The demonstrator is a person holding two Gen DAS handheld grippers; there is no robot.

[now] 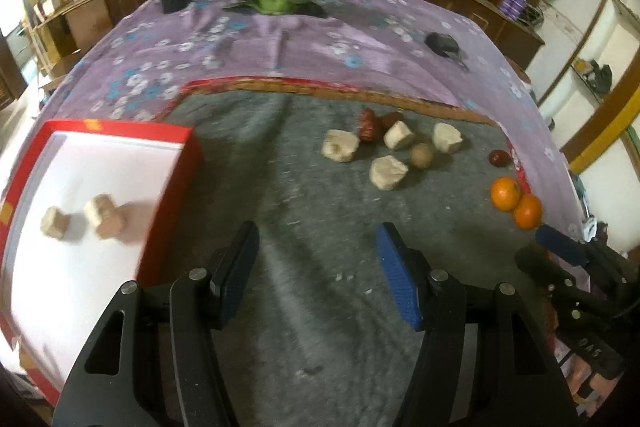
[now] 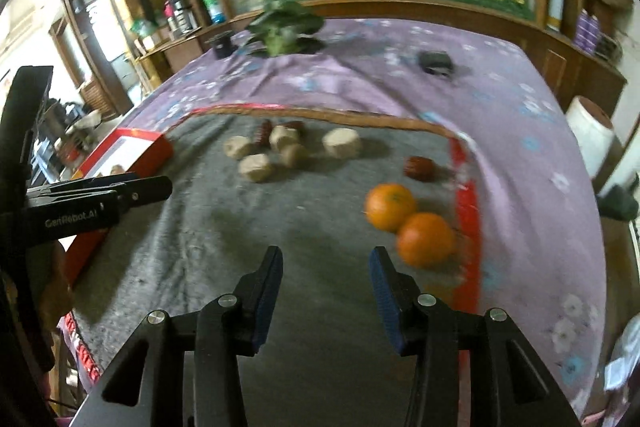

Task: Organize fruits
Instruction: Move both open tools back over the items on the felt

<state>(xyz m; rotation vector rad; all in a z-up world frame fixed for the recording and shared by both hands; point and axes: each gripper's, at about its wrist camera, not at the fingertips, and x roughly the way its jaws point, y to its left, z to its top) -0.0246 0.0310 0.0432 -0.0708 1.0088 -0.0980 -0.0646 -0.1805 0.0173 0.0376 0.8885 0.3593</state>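
Both empty & jaws apart, left hand-held gripper (image 1: 316,247) over grey mat (image 1: 304,211) by red box (image 1: 172,203), right hand-held gripper (image 2: 326,259) nr the 2 oranges (image 2: 408,221) at mat's right edge: I'd centre jaws on the nearer orange, descend straight, close gently, as round fruit rolls.
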